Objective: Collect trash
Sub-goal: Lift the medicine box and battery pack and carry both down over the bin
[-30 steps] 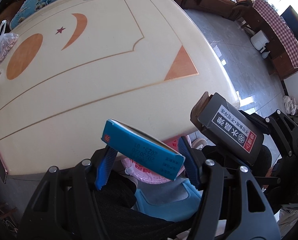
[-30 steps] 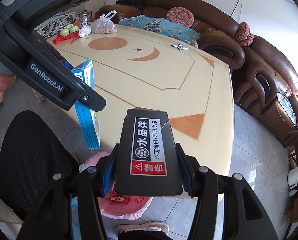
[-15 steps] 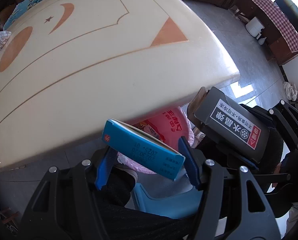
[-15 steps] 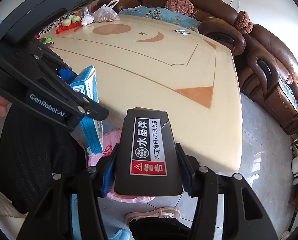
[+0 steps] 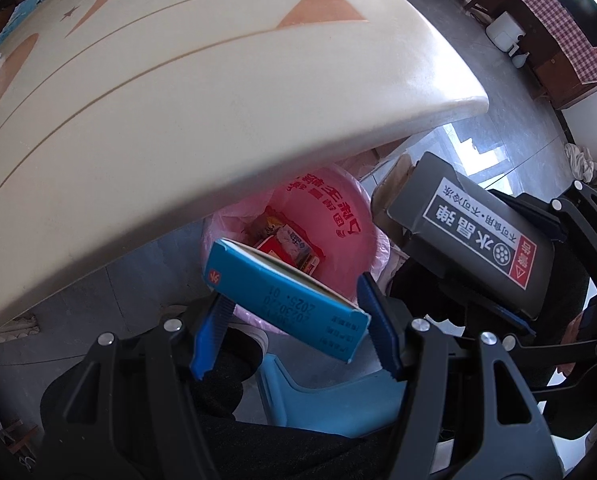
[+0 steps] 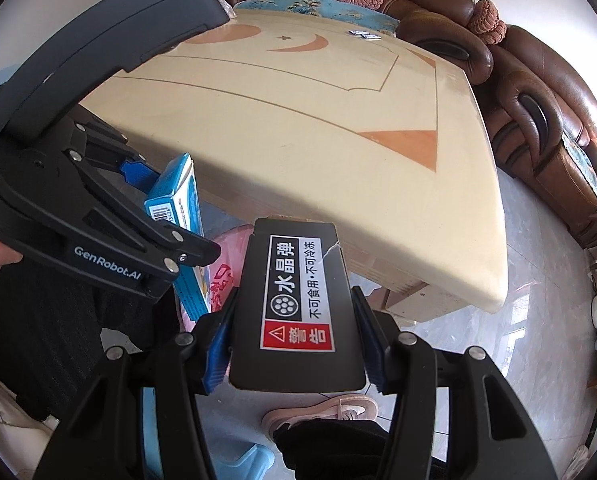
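Note:
My left gripper (image 5: pixel 294 328) is shut on a blue carton (image 5: pixel 286 300), held just above a pink-lined trash bin (image 5: pixel 338 220) that stands on the floor under the table edge and holds wrappers. My right gripper (image 6: pixel 292 344) is shut on a black box (image 6: pixel 298 308) with a white and red warning label. That black box (image 5: pixel 474 236) also shows at the right in the left wrist view, beside the bin. The blue carton (image 6: pixel 178 216) and the left gripper's body (image 6: pixel 98 224) show at the left in the right wrist view, in front of the pink bin liner (image 6: pixel 222 276).
A large cream table (image 6: pixel 338 128) with orange inlays overhangs the bin; it shows in the left view too (image 5: pixel 178 100). Brown sofas (image 6: pixel 538 100) stand behind it. A light blue stool (image 5: pixel 338 396) and my legs are below. A shoe (image 6: pixel 330 412) rests on the grey tile floor.
Both grippers have moved down and off the table edge with their loads. The pink bin has come into full view under the blue carton.

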A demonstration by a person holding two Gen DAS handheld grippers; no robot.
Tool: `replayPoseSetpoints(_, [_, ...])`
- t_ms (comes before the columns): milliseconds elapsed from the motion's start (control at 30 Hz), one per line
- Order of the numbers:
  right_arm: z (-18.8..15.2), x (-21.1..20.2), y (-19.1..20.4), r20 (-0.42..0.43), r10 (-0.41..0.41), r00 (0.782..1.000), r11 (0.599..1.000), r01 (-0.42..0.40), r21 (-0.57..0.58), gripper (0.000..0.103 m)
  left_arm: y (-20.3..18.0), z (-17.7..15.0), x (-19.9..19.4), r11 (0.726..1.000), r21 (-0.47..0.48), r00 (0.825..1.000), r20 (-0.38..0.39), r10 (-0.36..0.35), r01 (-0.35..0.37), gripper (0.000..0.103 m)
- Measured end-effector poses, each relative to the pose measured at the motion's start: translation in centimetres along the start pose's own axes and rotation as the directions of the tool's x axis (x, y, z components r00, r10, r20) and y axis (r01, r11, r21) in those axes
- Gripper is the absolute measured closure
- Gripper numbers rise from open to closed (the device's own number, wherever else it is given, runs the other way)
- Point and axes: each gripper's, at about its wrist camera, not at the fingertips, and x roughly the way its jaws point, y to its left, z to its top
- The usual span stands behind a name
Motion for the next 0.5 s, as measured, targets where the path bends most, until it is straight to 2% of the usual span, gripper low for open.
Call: replayPoseSetpoints(500, [-2.9,5.0,0.4,-0.082,0.021,0.996,1.000,-0.019,0.021,0.050,0.1,-0.7,4.8,1.000,0.008,1.000,-0.027,0.004,-0.004,0.042])
